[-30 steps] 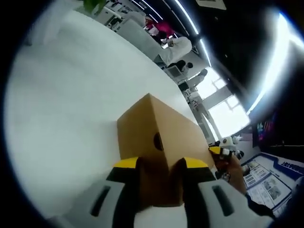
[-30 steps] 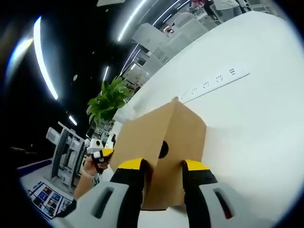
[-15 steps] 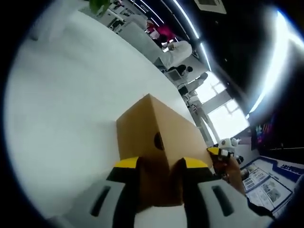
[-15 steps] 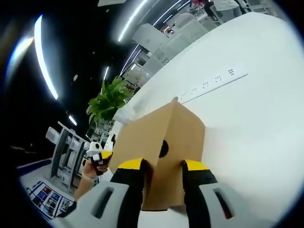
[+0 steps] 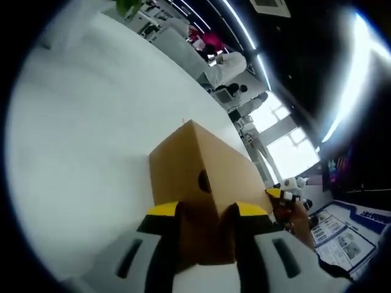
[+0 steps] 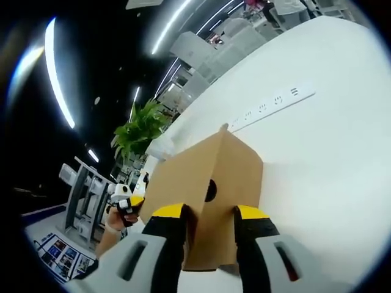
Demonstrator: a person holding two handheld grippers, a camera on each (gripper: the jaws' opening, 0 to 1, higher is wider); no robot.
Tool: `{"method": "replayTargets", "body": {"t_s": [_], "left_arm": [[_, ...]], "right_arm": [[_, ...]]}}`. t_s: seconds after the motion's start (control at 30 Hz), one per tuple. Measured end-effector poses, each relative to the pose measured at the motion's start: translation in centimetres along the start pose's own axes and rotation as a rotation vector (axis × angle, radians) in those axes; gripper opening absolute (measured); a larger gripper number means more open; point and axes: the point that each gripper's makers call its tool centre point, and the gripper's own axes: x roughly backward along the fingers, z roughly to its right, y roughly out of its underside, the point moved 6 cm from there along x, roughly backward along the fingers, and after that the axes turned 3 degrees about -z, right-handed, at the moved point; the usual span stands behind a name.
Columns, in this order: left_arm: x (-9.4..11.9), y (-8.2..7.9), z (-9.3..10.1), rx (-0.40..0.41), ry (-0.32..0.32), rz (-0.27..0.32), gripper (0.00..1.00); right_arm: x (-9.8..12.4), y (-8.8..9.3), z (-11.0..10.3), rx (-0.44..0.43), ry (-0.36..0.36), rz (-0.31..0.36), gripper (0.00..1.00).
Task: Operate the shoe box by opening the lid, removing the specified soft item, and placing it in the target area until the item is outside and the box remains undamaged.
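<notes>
left claw [image 5: 206,212] pinches one end of the shoe box [image 5: 195,174]; right claw [image 6: 209,215] pinches the opposite end, probably to steady the box from both sides. box sits on white bench [image 5: 79,140], lid not yet open; power strip [image 6: 272,102] beyond.

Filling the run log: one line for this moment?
left gripper: shut on shoe box | right gripper: shut on shoe box | lid: closed | table
</notes>
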Motion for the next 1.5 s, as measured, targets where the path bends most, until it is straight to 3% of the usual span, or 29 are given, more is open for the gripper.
{"method": "replayTargets", "body": {"t_s": [0.6,0.93,1.17,1.23,1.5], "left_arm": [[0.6,1.5,0.6,-0.004,0.010,0.003,0.34],[0.8,1.9,0.6,-0.006,0.017,-0.002,0.34],[0.9,1.9,0.6,0.000,0.023,-0.001,0.34],[0.9,1.9,0.5,0.006,0.027,-0.004,0.34],[0.9,2.0,0.6,0.002,0.024,-0.005,0.33]], "right_arm": [[0.8,1.1,-0.7,0.008,0.007,0.002,0.29],[1.1,0.9,-0.5,0.032,0.026,0.005,0.28],[1.1,1.0,-0.2,-0.005,-0.013,0.008,0.27],[1.1,0.9,0.1,-0.088,-0.055,0.008,0.26],[1.2,1.0,0.0,-0.058,-0.040,0.015,0.24]]}}
